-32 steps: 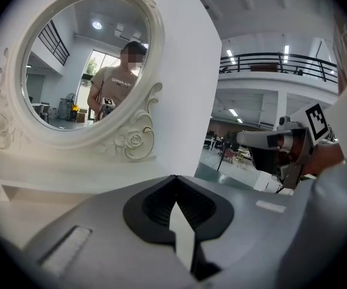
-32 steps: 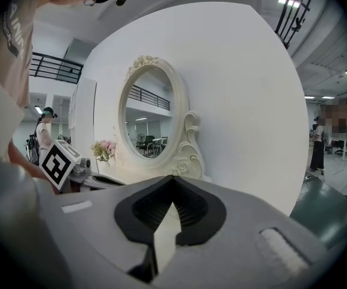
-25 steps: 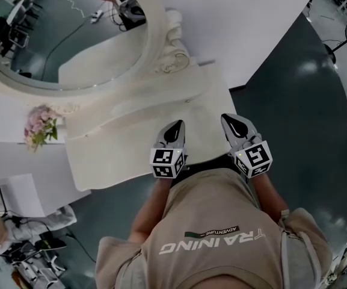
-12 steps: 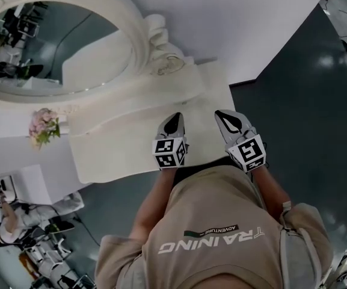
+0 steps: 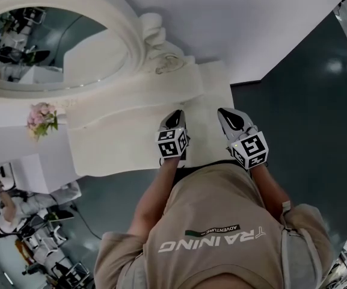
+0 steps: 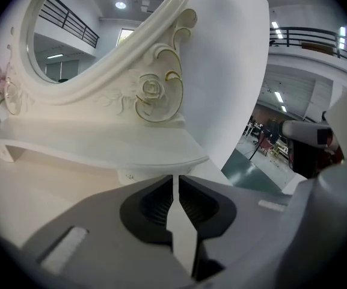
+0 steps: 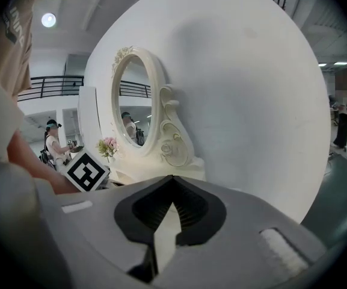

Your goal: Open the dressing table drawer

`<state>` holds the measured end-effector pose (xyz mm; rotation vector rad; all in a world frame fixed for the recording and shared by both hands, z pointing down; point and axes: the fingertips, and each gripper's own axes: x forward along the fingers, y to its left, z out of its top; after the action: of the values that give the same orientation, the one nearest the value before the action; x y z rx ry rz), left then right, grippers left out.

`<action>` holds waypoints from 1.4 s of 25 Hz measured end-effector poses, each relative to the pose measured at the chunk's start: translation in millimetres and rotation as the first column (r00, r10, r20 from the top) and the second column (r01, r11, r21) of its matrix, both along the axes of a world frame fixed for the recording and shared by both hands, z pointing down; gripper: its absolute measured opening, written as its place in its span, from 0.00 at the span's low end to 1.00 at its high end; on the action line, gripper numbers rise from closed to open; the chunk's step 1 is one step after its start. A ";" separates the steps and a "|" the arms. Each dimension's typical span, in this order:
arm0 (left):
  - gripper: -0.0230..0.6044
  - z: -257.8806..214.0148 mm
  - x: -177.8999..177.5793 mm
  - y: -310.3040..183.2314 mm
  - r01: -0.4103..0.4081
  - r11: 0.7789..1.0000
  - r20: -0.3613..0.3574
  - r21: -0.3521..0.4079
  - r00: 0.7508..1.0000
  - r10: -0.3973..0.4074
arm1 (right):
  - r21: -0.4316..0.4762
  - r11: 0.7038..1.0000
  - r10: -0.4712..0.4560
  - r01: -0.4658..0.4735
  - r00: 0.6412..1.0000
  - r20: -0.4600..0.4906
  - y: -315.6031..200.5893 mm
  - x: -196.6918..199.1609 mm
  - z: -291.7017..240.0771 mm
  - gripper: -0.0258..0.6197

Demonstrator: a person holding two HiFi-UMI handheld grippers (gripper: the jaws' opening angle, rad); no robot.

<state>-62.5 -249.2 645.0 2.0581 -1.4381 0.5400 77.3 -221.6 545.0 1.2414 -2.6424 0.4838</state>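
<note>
Trouble: the left tool [image 5: 174, 119], jaws just parting on nothing, and the clenched, empty right tool [image 5: 229, 119] could overshoot the tabletop [image 5: 110, 146] edge and miss the unseen drawer.

we see a plain white wall panel [image 5: 251, 29], a glossy dark grey floor [image 5: 305, 131] and black balcony railings [image 6: 317, 38] under ceiling lights [image 6: 120, 5].
</note>
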 end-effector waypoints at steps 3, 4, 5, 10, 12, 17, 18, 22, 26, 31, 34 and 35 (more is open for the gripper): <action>0.15 12.8 -0.8 -3.3 0.026 0.999 -0.003 -0.031 1.000 -0.026 | -0.012 1.000 0.003 -0.003 1.000 -0.010 -4.9 6.7 5.7 0.04; 0.17 17.1 0.0 -4.3 0.030 0.999 -0.008 -0.043 0.999 -0.031 | -0.020 1.000 0.002 -0.002 1.000 -0.011 -5.4 9.1 7.8 0.04; 0.19 21.4 0.9 -6.1 0.033 0.998 -0.016 -0.054 0.999 -0.034 | -0.029 1.000 0.003 -0.003 1.000 -0.012 -6.2 11.5 10.1 0.04; 0.24 41.4 1.5 -22.6 0.055 0.994 -0.007 -0.091 0.998 -0.056 | -0.057 0.998 0.020 -0.022 1.000 -0.021 -13.9 24.6 21.9 0.04; 0.26 48.3 2.2 -26.6 0.061 0.993 0.006 -0.101 0.998 -0.061 | -0.065 0.997 0.031 -0.033 0.999 -0.022 -15.9 30.2 25.0 0.04; 0.26 59.4 -2.0 -35.4 0.086 0.990 0.023 -0.112 0.996 -0.083 | -0.074 0.996 0.038 -0.040 0.999 -0.028 -22.3 37.4 29.4 0.04; 0.26 60.4 -2.3 -36.9 0.091 0.990 0.024 -0.110 0.996 -0.088 | -0.075 0.996 0.039 -0.041 0.999 -0.030 -23.3 38.6 30.6 0.04; 0.22 61.8 0.6 -38.2 0.101 0.989 0.042 -0.104 0.994 -0.097 | -0.086 0.995 0.045 -0.047 0.998 -0.033 -23.7 43.6 34.3 0.04; 0.21 60.8 1.0 -38.2 0.099 0.991 0.066 -0.087 0.993 -0.093 | -0.089 0.995 0.041 -0.044 0.999 -0.034 -23.2 43.7 35.4 0.04; 0.21 61.6 5.1 -32.1 0.088 0.992 0.078 -0.096 0.994 -0.081 | -0.088 0.995 0.034 -0.037 0.999 -0.030 -21.0 40.8 35.4 0.04; 0.21 62.8 6.4 -23.2 0.081 0.991 0.083 -0.103 0.994 -0.072 | -0.076 0.997 0.028 -0.030 0.999 -0.027 -21.0 38.0 32.0 0.04; 0.21 63.5 6.5 -20.6 0.078 0.991 0.085 -0.106 0.994 -0.070 | -0.070 0.997 0.027 -0.028 0.999 -0.026 -21.3 37.2 30.2 0.04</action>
<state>-56.0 -269.8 708.5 1.9097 -1.4914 0.6632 114.6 -242.9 575.2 1.2560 -2.5670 0.5566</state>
